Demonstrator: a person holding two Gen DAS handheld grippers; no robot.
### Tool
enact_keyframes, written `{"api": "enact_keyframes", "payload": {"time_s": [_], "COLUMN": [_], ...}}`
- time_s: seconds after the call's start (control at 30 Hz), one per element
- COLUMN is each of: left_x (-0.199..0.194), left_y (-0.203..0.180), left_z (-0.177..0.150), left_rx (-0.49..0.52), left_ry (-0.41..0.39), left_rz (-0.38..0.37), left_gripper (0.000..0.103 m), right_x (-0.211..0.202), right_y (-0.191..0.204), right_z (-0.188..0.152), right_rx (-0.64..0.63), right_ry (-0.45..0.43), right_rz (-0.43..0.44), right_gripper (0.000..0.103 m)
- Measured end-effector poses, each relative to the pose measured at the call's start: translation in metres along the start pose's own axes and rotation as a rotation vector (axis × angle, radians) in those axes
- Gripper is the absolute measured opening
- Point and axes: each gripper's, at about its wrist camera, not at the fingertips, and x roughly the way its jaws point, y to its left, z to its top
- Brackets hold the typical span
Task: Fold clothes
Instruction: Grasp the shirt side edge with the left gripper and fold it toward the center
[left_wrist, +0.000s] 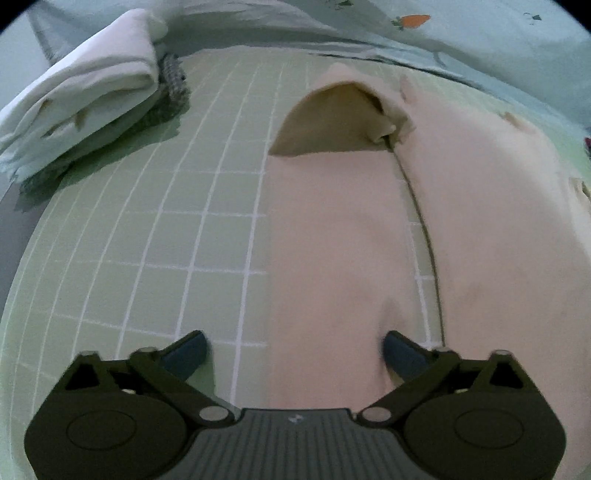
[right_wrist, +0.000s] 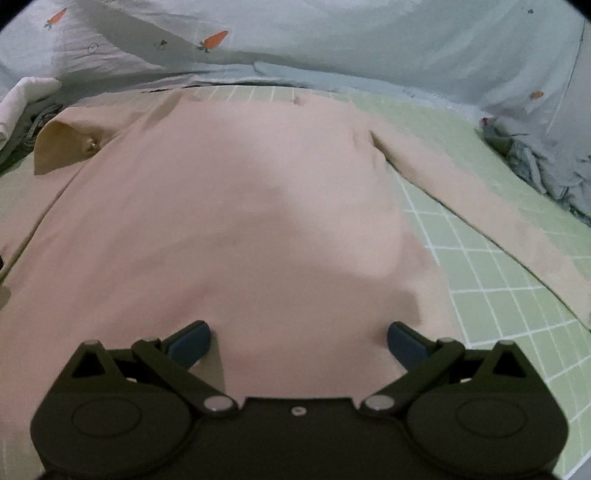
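A pale pink long-sleeved shirt (right_wrist: 240, 206) lies spread flat on a green gridded mat (right_wrist: 491, 273). In the left wrist view its sleeve (left_wrist: 332, 236) runs straight away from me, ending in a turned-up cuff (left_wrist: 332, 118), with the shirt's body (left_wrist: 491, 221) to the right. My left gripper (left_wrist: 295, 350) is open, low over the near end of that sleeve, one finger over mat and one on cloth. My right gripper (right_wrist: 299, 341) is open over the shirt's near hem. The other sleeve (right_wrist: 480, 206) stretches out to the right.
A folded white garment (left_wrist: 81, 96) rests on a grey knitted piece (left_wrist: 171, 85) at the mat's far left. A light blue sheet with carrot prints (right_wrist: 295, 40) bunches along the far side. A crumpled grey-blue cloth (right_wrist: 532, 162) lies at the far right.
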Motion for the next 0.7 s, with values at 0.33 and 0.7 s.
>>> {"api": "enact_keyframes", "payload": {"time_s": [0.33,0.7], "left_x": [-0.01,-0.087], "left_y": [0.014,0.06], "left_z": [0.01,0.014], "left_rx": [-0.01,-0.027], "left_ry": [-0.072,-0.423], "left_rz": [0.092,0.523], "left_gripper": [0.008,0.009], "right_x": [0.0,0.001], "right_y": [0.001,-0.005], "right_z": [-0.004,-0.009], "right_rx": [0.066,0.076], "right_ry": [-0.015,-0.035], "right_rz": [-0.013,0.02], "right_gripper": [0.103,0.103]}}
